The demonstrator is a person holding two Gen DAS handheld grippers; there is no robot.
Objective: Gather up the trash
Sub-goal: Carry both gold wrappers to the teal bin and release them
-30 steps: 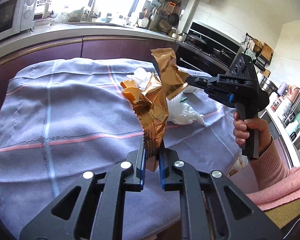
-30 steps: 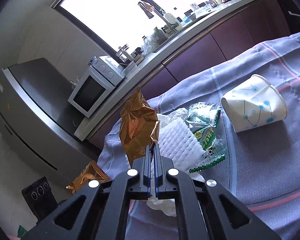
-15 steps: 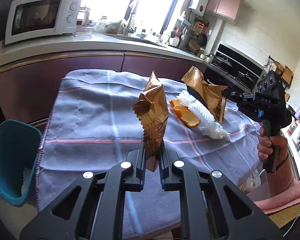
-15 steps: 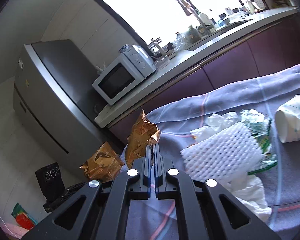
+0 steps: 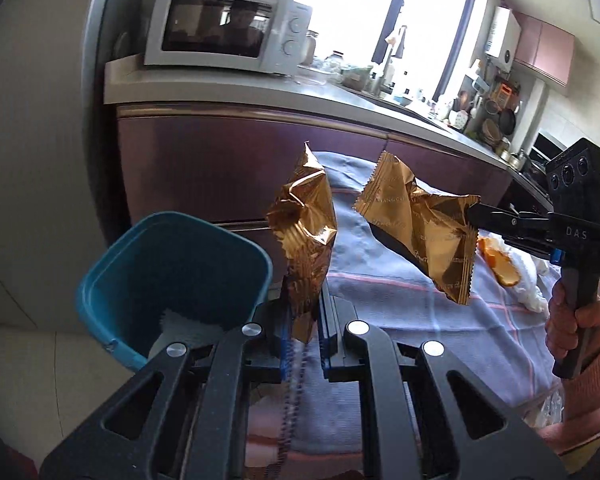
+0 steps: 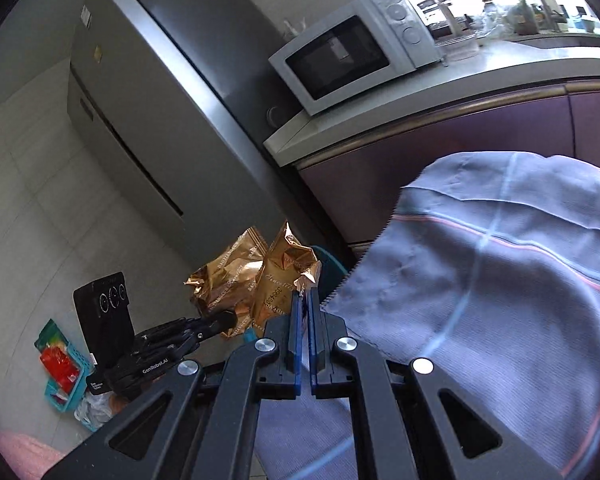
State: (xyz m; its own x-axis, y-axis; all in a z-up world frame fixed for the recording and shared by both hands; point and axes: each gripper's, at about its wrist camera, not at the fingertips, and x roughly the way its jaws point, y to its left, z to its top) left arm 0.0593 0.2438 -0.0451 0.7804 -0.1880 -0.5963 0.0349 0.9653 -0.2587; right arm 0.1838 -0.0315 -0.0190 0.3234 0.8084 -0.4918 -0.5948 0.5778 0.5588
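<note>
A gold wrapper (image 5: 306, 236) is clamped upright in the left gripper (image 5: 303, 332) beside the teal bin (image 5: 172, 280); another wrapper (image 5: 424, 228) is pinched by the right gripper (image 5: 476, 216), held level.

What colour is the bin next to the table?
The square plastic bin is teal blue. It shows best in the left wrist view, beside the cloth-covered table.

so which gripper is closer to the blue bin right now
Left. The left gripper holds its gold wrapper beside the blue bin rim. The right gripper holds its wrapper farther off, over the tablecloth.
</note>
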